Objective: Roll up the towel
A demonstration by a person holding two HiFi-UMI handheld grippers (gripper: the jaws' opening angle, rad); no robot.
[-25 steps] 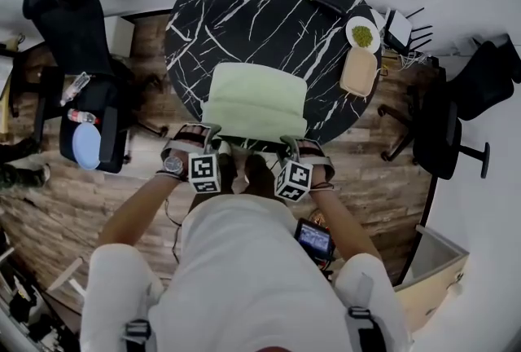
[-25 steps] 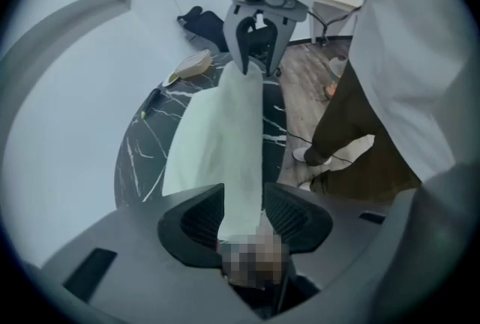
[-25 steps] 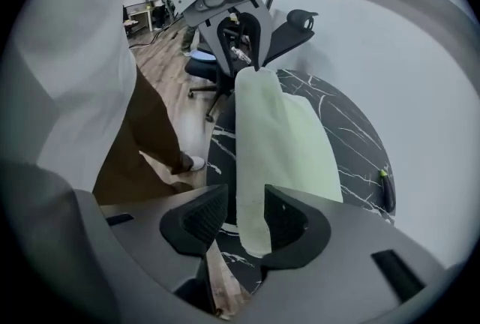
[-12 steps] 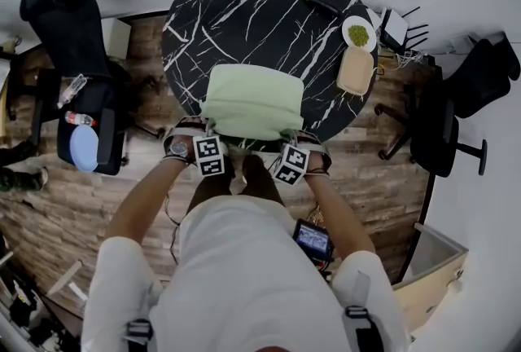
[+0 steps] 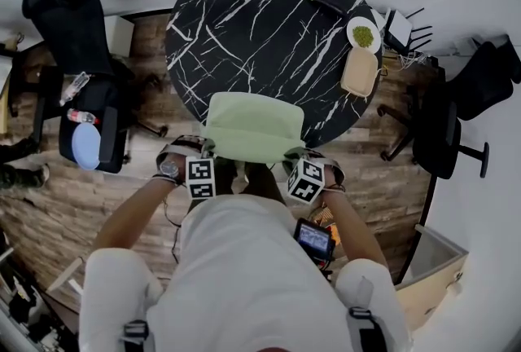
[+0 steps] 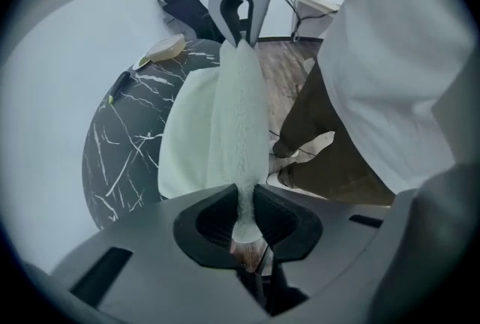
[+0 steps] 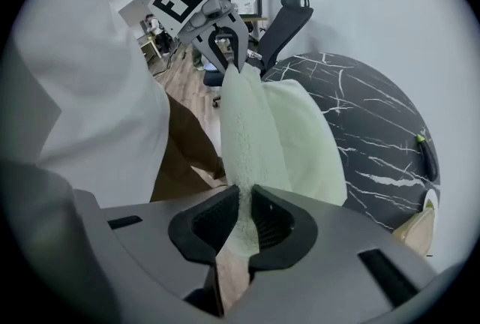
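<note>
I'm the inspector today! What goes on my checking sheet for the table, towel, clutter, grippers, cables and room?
Surface: round black marble table.
Job's things: pale green towel at the table's near edge.
Clutter: plate with something green, beige tray, dark pen, along the far right rim.
Grippers: left gripper and right gripper have just been closing; each pinches the towel's near hem.
Cables: maybe a wire tangle beside the table.
Surroundings: wooden floor, black office chairs.

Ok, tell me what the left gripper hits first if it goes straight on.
The towel clamped in the left gripper's fingers lies straight ahead; behind it, probably wood floor just off the table edge; depth is unclear.
</note>
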